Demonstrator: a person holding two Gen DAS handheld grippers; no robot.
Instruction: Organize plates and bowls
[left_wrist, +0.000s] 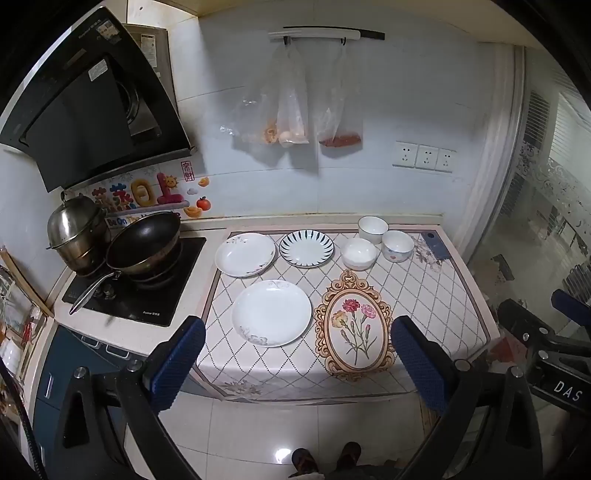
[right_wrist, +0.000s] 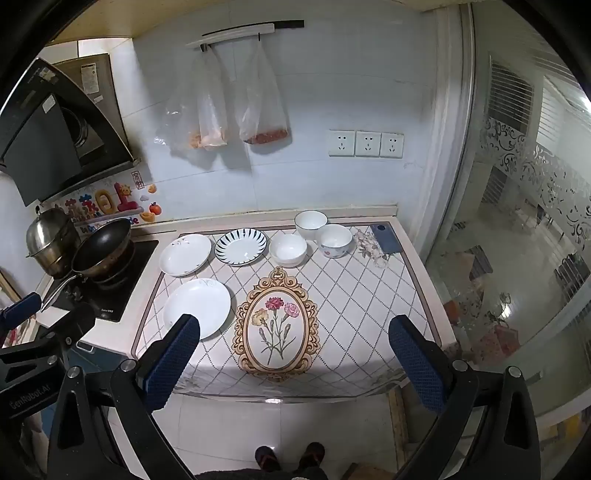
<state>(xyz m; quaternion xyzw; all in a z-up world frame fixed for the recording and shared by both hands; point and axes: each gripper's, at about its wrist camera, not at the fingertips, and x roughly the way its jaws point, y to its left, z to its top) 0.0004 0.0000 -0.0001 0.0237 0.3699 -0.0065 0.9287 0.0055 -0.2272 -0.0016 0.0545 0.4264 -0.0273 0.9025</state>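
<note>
On the cloth-covered counter lie a large white plate (left_wrist: 271, 313) (right_wrist: 197, 308) in front, a second white plate (left_wrist: 245, 254) (right_wrist: 185, 254) behind it, and a blue-striped plate (left_wrist: 306, 248) (right_wrist: 241, 246). Three bowls stand at the back right: a plain white bowl (left_wrist: 358, 253) (right_wrist: 287, 250), a white bowl with a dark rim (left_wrist: 372, 229) (right_wrist: 310, 224), and a flower-patterned bowl (left_wrist: 397, 246) (right_wrist: 334, 240). My left gripper (left_wrist: 295, 365) is open and empty, held back over the counter's front edge. My right gripper (right_wrist: 295, 363) is also open and empty, beside it.
A black wok (left_wrist: 144, 245) and a steel pot (left_wrist: 75, 230) stand on the hob (left_wrist: 147, 295) at the left. A blue phone (left_wrist: 435, 245) lies at the back right corner. Plastic bags (left_wrist: 291, 107) hang on the wall. A glass door (right_wrist: 517, 258) is at the right.
</note>
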